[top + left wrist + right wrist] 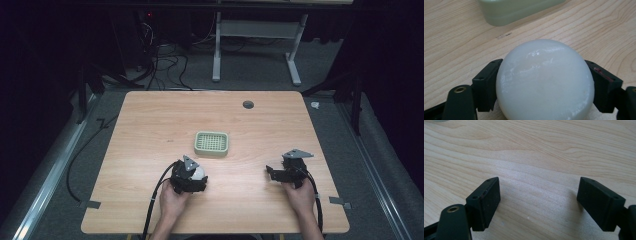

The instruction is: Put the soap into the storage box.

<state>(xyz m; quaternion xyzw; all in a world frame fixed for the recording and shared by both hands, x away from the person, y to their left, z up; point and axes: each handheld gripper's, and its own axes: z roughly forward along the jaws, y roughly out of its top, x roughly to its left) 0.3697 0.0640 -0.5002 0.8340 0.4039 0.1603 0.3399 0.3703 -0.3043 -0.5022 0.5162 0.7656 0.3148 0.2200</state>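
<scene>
A white rounded bar of soap (545,80) sits between the black jaws of my left gripper (545,87), which is shut on its two sides just above the wooden table. From the high view the soap (199,172) peeks out at the left gripper (192,176), in front of a pale green soap dish (212,143) with a slotted top. That dish's side wall (519,11) lies just beyond the soap. My right gripper (271,173) rests at the table's front right, open, with bare wood between its jaws (539,205).
The wooden table (150,125) has a dark round cable hole (248,104) near its far edge. Black cables trail from both grippers off the front edge. A white desk frame (255,45) and loose wires lie on the floor behind.
</scene>
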